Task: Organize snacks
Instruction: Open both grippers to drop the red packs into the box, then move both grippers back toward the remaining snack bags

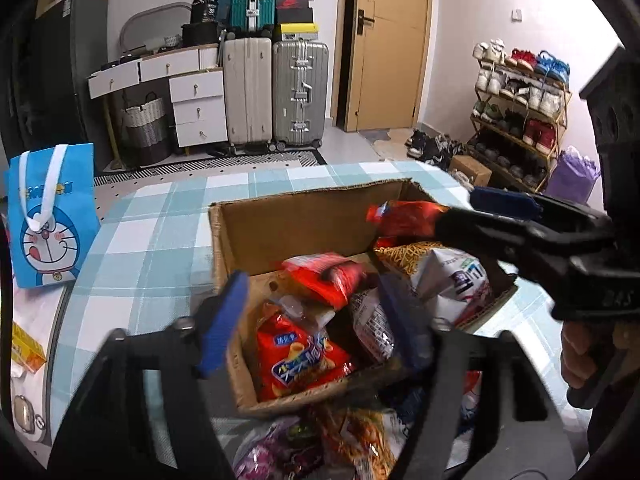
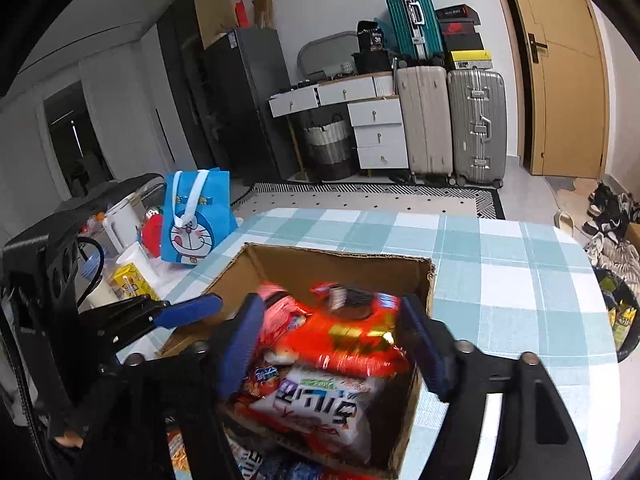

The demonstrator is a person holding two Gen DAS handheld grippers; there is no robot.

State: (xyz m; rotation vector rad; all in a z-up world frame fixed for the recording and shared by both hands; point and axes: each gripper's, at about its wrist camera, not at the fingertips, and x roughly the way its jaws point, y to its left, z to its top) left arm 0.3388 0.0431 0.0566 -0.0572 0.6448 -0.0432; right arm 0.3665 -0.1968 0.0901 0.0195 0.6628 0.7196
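A cardboard box (image 2: 340, 258) on the checked counter (image 2: 500, 280) holds soft, crinkly snack packets (image 2: 344, 340). Both the left claw (image 1: 316, 320) and right claw (image 2: 334, 344) hover above, jaws apart, empty. Packets look light and slippery; pinch a sealed edge.

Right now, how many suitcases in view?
3. Teal suitcase stacked on top at the back wall; beige suitcase upright on the floor beside the white drawers; silver suitcase upright between it and the door. Others may be hidden behind them.
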